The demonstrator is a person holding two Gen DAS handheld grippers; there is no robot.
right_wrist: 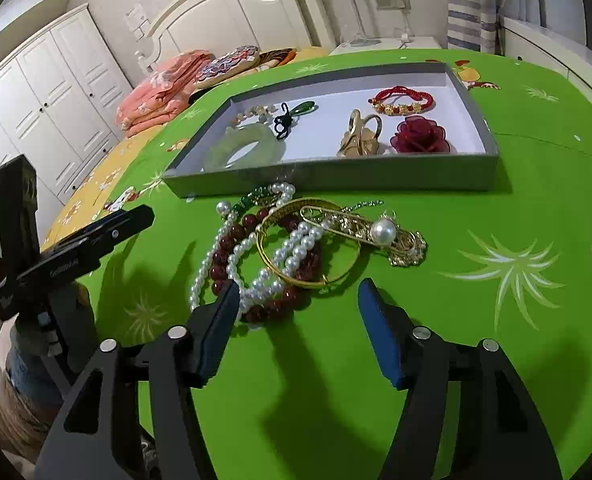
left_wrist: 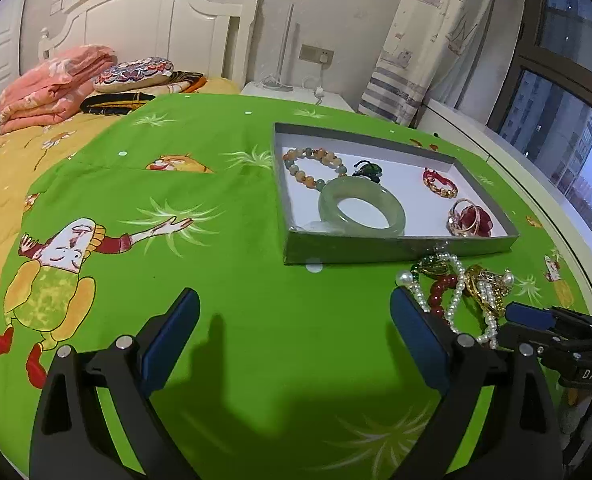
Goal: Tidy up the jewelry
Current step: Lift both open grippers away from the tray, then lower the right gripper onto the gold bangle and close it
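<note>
Currently the tangled pile of loose jewelry sits centre frame in the right wrist view, on the green cartoon-print bedspread, just in front of the shallow grey cardboard tray. Pile: white pearl strand, dark red bead bracelet, thin gold bangle, gold brooch with a large pearl, all overlapping.

Tray already holds a pale green jade bangle, multicolour bead bracelet, red cord bracelet with gold beads, gold rings and a red fabric flower.

Right gripper has its jaws spread wide, empty, tips at the near edge of the pile. Left gripper also spread wide and empty, over bare bedspread at lower centre of its view, pile to its right.

Looks like mid-sort: picking the next piece. Next move needs isolating one item; the bangle lies on top, but the pearls thread through it, so expect drag-along.
</note>
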